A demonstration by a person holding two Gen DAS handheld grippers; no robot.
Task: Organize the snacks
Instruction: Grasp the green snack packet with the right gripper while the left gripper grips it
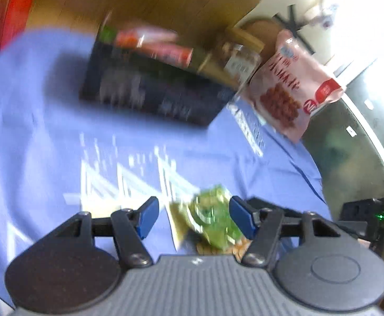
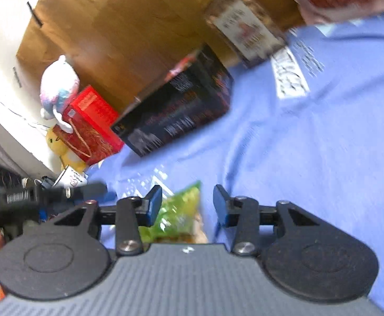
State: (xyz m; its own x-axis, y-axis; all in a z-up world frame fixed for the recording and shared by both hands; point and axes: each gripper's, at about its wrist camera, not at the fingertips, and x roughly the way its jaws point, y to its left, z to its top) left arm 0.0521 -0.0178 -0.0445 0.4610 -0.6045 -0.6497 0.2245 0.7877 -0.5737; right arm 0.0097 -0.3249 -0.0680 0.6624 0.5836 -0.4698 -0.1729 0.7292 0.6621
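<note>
The green packet (image 1: 213, 218) lies on the blue cloth (image 1: 34, 131), close under both sets of tongs. In the left wrist view it is seen between the blue pads, much nearer the right-hand pad (image 1: 240, 216) than the left-hand one, with a clear gap of cloth on the left side. In the right wrist view the packet (image 2: 181, 210) sits against the left-hand pad (image 2: 153, 205), and open cloth is seen before the other pad. Whether either near pad is actually touching the packet cannot be told through the blur.

The left gripper (image 1: 193, 217) is parted, with the packet inside its span but not pinched. The right gripper (image 2: 188, 205) is likewise parted and nothing is clamped by it. Neither hand is judged clearly nearer; the packet is bracketed by both.

The packet's long axis is seen to run roughly away from each camera, along the fingers, with a pale or tan end toward the tong bodies and the green end pointing outward. The exact outline is smeared, so the tilt is given only loosely.

Farther out, a black box (image 1: 150, 89) lies on the cloth, with a jar (image 1: 234, 60) and a pink bag (image 1: 292, 87) beyond it. The coming grasp is judged to depend on the packet being centred between one pair of pads before closing.
</note>
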